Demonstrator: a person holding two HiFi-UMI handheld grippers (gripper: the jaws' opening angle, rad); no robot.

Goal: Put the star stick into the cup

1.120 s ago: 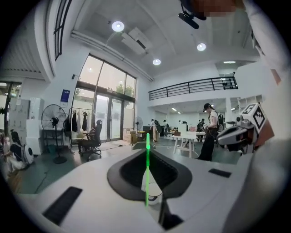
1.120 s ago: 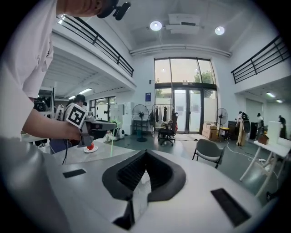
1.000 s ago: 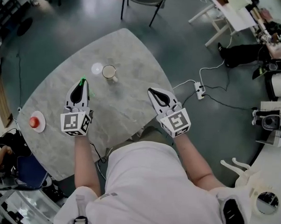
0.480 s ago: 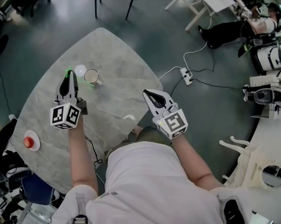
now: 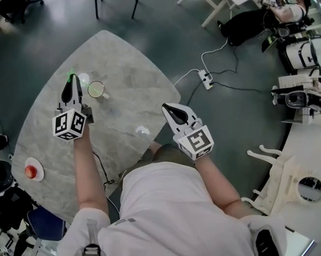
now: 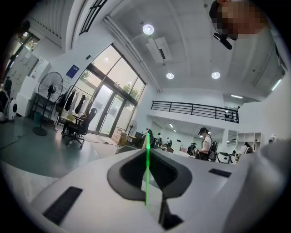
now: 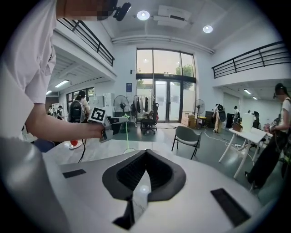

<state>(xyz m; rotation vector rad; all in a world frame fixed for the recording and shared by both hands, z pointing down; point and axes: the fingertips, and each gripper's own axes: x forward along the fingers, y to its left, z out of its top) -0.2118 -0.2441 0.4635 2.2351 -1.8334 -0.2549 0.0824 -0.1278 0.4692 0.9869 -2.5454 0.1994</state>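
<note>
Hovering beside the cup (image 5: pixel 96 89), left fingers (image 5: pixel 76 90) pinch the star stick (image 6: pixel 147 168); right fingers (image 5: pixel 174 114) together.

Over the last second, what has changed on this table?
The left gripper, clamped on the star stick, moved forward across the table and now sits close to the left side of the cup. Nothing was let go. The right gripper stayed shut and empty near the table's edge, and the cup did not move.

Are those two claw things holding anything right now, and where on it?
The left gripper's jaws pinch the thin green star stick, apparently just below its star end. The right gripper holds nothing.
</note>
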